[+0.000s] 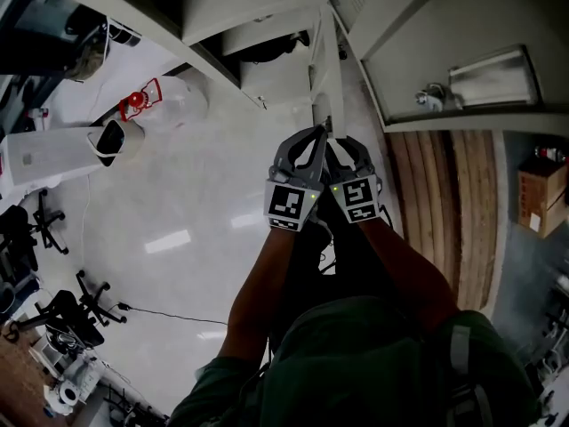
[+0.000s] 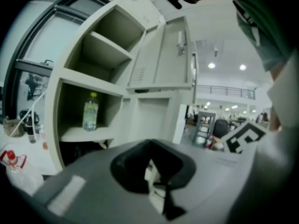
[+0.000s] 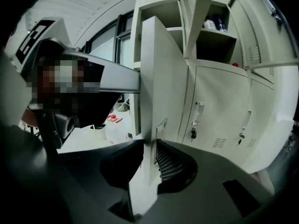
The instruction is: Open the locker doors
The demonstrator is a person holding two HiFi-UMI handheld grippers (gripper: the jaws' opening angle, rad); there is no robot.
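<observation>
Pale grey lockers fill the views. In the right gripper view the edge of an open locker door (image 3: 156, 125) stands upright between my right gripper's (image 3: 149, 171) jaws, with the ribbed pad (image 3: 170, 164) against it. From the head view both grippers meet at that door's edge (image 1: 324, 105): the left gripper (image 1: 307, 149) on its left side, the right gripper (image 1: 347, 154) on its right. In the left gripper view my left gripper's (image 2: 154, 181) jaws are drawn together, and only a small pale scrap that I cannot identify shows in the hollow between them.
A bottle (image 2: 89, 111) stands in an open compartment. To the right are closed locker doors with handles (image 3: 196, 120). Containers (image 3: 215, 24) sit on an upper shelf. A white jug with red fittings (image 1: 169, 96), office chairs (image 1: 71, 314) and cardboard boxes (image 1: 540, 194) stand on the floor.
</observation>
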